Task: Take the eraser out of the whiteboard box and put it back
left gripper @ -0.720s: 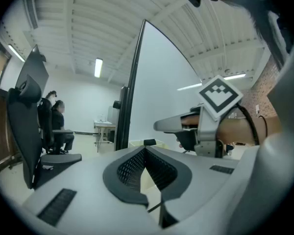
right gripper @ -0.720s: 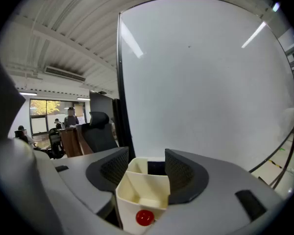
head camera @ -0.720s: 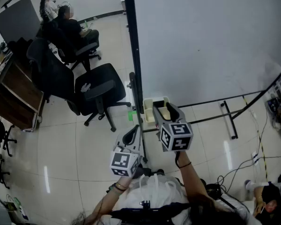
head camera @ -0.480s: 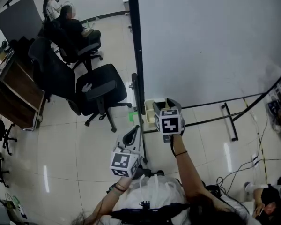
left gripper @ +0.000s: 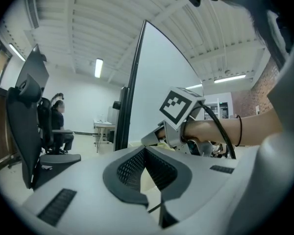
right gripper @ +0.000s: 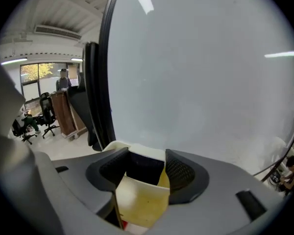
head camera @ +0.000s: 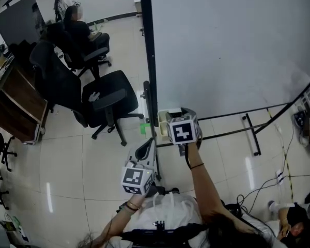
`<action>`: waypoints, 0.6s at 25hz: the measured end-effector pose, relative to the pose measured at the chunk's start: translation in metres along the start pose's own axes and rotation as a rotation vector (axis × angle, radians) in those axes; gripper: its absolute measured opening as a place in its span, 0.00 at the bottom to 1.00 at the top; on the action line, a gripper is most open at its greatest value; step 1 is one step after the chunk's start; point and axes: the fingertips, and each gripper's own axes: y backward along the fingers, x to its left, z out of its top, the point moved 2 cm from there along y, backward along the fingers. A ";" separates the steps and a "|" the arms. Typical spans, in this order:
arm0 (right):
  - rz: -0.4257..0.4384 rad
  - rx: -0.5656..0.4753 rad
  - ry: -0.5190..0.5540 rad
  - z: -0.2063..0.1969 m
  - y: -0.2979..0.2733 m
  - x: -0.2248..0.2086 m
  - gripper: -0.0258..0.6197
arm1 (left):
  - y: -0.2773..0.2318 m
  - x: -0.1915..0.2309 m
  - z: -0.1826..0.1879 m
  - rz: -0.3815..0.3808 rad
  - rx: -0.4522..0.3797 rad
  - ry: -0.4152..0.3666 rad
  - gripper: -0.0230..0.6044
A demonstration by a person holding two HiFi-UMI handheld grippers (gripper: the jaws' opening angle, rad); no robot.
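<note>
Right gripper (right gripper: pixel 146 161): jaws spread, dipped into the box, either side of the dark eraser (right gripper: pixel 139 174); can't tell if they touch it.
Eraser: in the whiteboard box (right gripper: pixel 137 204), behind its cream divider.
Whiteboard box: cream, at the whiteboard (head camera: pixel 227 45) bottom-left corner.
Left gripper (left gripper: pixel 146 153): jaws pressed together, empty, well short of the box.
</note>
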 end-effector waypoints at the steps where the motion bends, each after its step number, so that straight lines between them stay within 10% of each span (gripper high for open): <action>1: 0.006 -0.063 -0.001 0.007 0.010 0.000 0.46 | 0.000 0.000 0.000 -0.001 0.002 -0.001 0.01; 7: 0.038 -0.359 0.018 0.051 0.098 0.001 0.46 | 0.001 0.000 0.002 -0.003 -0.019 0.011 0.01; 15: 0.070 -0.429 0.033 0.037 0.142 0.008 0.46 | 0.000 -0.007 0.006 -0.021 -0.003 -0.065 0.01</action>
